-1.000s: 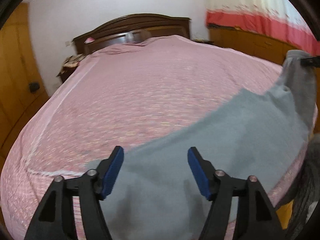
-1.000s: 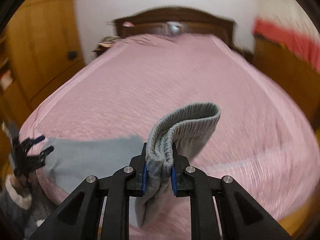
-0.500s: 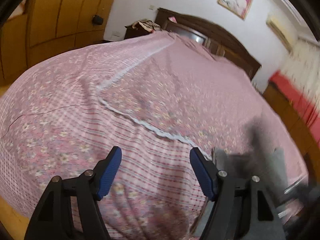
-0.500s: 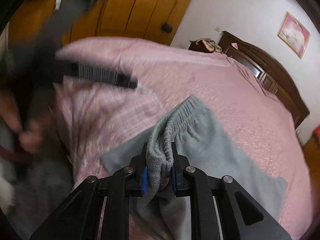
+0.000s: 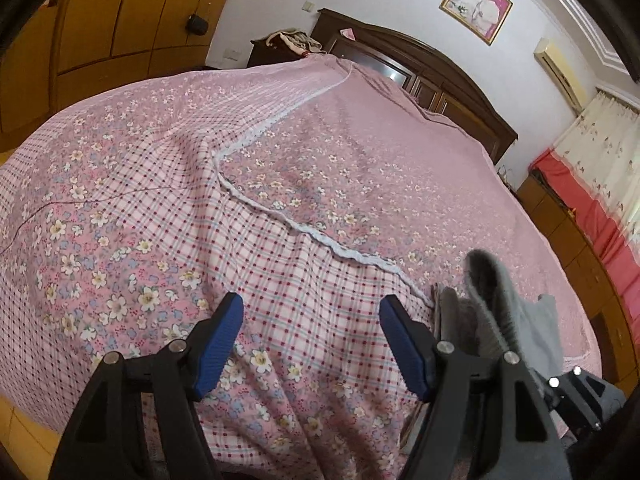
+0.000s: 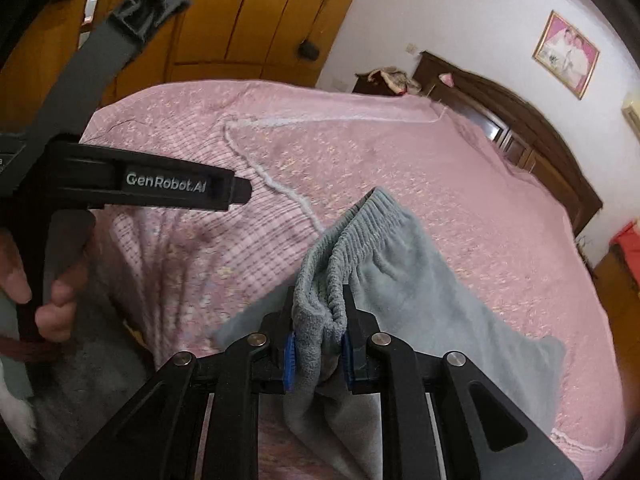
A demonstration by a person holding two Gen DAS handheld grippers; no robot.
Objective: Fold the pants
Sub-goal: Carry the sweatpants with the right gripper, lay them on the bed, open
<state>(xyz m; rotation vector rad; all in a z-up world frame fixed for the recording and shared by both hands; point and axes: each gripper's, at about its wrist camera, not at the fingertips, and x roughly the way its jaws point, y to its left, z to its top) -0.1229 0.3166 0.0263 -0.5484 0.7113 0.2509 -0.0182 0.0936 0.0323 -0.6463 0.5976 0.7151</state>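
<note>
On the bed (image 5: 360,168), your right tool (image 6: 319,354) has brought the clamped waistband of the pants (image 6: 420,280) down to the bedspread, while your left tool (image 5: 310,344), swung aside, stands wide open and empty, free to grip next.

Bedspread (image 5: 280,184) lies bare beyond the pants (image 6: 400,280), headboard (image 5: 440,80) far off.
</note>
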